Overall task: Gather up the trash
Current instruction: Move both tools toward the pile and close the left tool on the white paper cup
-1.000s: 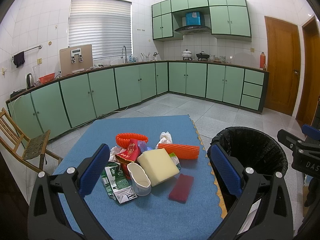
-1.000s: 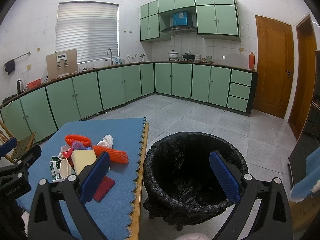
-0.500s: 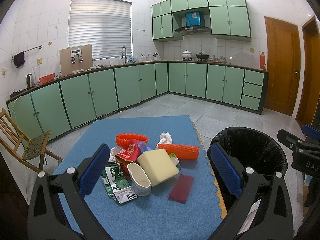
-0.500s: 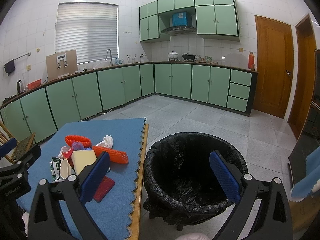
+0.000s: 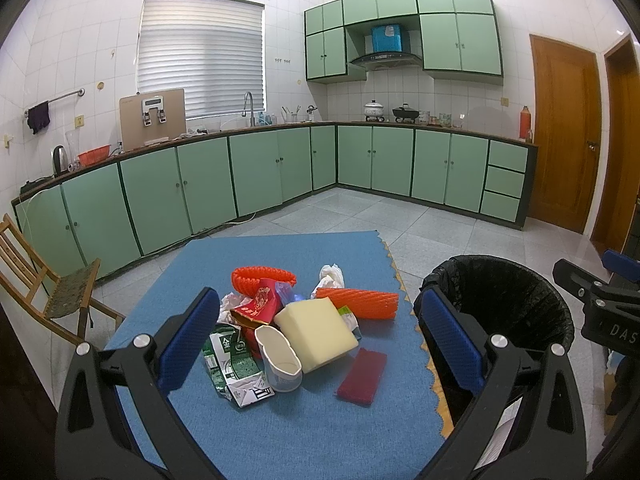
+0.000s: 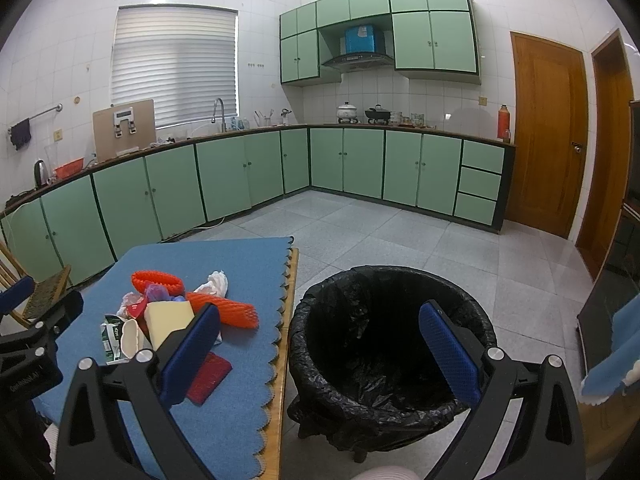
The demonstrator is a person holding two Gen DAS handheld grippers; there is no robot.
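Left wrist view: the left gripper [image 5: 318, 336] is spread wide and empty above a blue felt mat [image 5: 304, 432]. Between its fingers lies the trash heap: a green-and-white carton [image 5: 234, 364] with unreadable print, a red packet with gold ornament [image 5: 258, 306], a crushed white paper cup [image 5: 280, 360], a pale yellow foam block [image 5: 316, 332], an orange foam net sleeve [image 5: 358, 302] and a flat dark-red sponge [image 5: 362, 376]. The other tool reads "DAS".

Right wrist view: the right gripper [image 6: 318, 348] gapes wide, holding nothing, over a black-lined round bin [image 6: 390, 356] just beside the mat's scalloped edge.
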